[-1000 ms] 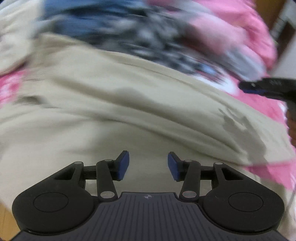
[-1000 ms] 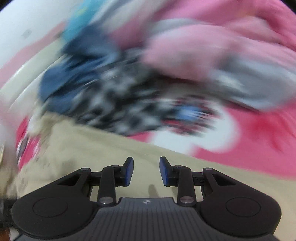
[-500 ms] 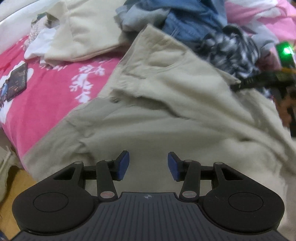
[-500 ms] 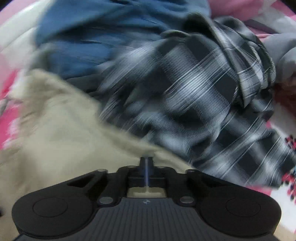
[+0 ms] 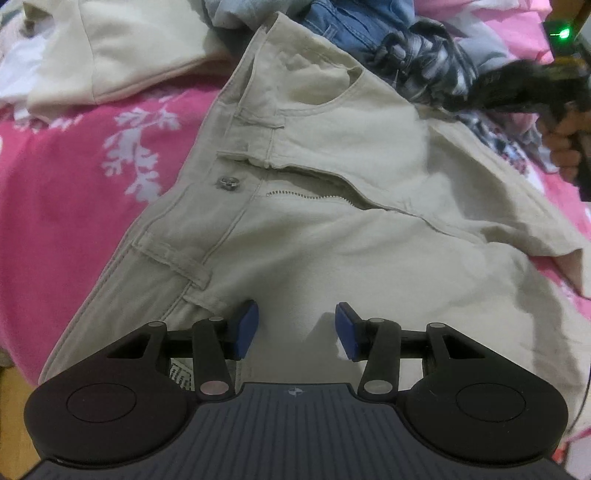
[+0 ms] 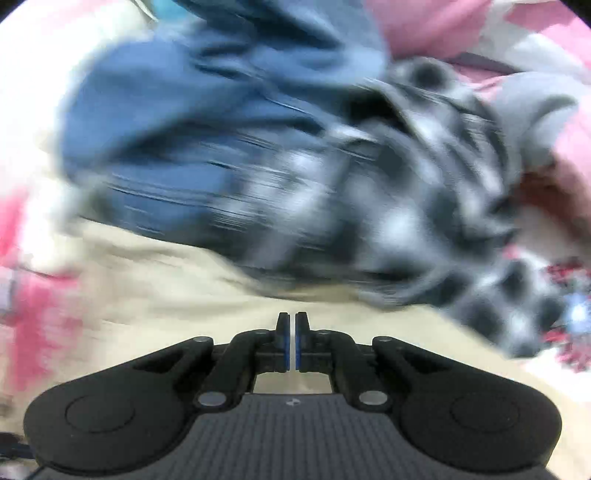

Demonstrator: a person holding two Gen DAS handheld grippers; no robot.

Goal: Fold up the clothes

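Note:
Beige trousers [image 5: 332, 229] lie front up on the pink bedsheet [image 5: 74, 177], waistband to the upper left, button and half-open zip showing. My left gripper [image 5: 296, 332] hovers open just over the trousers' near hip, with nothing between its blue pads. In the left wrist view my right gripper [image 5: 454, 101] reaches in from the right to the trousers' far edge, with a person's hand [image 5: 565, 147] on its handle. The blurred right wrist view has the right gripper [image 6: 290, 317] shut, only a thin slit between its pads, at the edge of the beige trousers [image 6: 184, 295].
A cream garment [image 5: 122, 48] lies at the back left. Blue jeans [image 5: 343, 22] and a black-and-white plaid shirt [image 5: 432, 55] are heaped just beyond the trousers, the plaid shirt [image 6: 406, 203] close ahead of the right gripper. Wooden floor [image 5: 14, 424] shows past the bed's near-left edge.
The right gripper went from open to shut at the trousers' far edge and is still moving. The left gripper stayed open and swung over the waistband, closing in on the trousers.

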